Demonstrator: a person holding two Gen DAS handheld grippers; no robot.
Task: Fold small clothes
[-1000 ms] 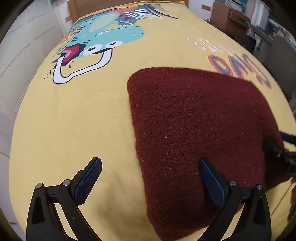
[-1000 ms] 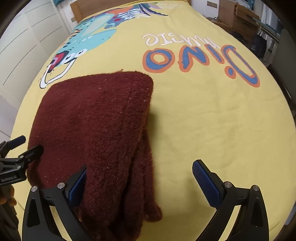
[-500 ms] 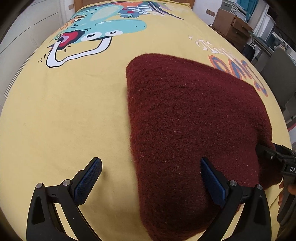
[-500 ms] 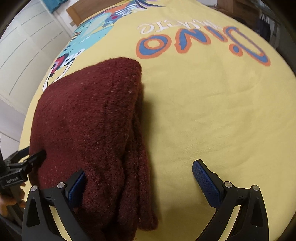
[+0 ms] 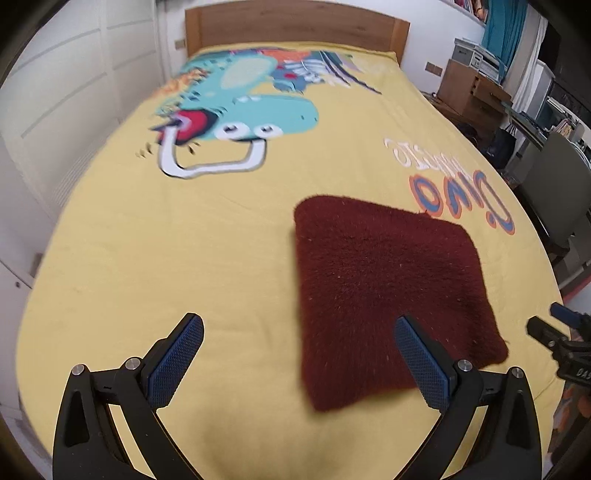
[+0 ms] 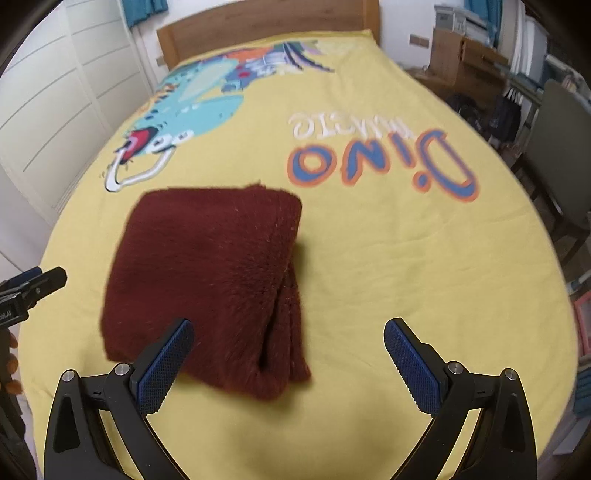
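A fuzzy dark red garment (image 5: 384,291) lies folded into a thick square on the yellow bedspread (image 5: 184,240). It also shows in the right wrist view (image 6: 207,280), with stacked folded edges along its right side. My left gripper (image 5: 299,358) is open and empty, raised above the bed near the garment's near left edge. My right gripper (image 6: 288,354) is open and empty, above the garment's near right corner. Each gripper's tip shows at the edge of the other's view.
The bedspread has a dinosaur print (image 5: 236,110) and "Dino" lettering (image 6: 380,162). A wooden headboard (image 5: 295,29) is at the far end. White cupboard doors (image 6: 55,110) stand on the left; boxes (image 5: 472,88) and a chair (image 6: 554,155) on the right.
Both grippers have pulled back and up from the garment, so more of the bed and room shows. The garment lies still, folded as before.
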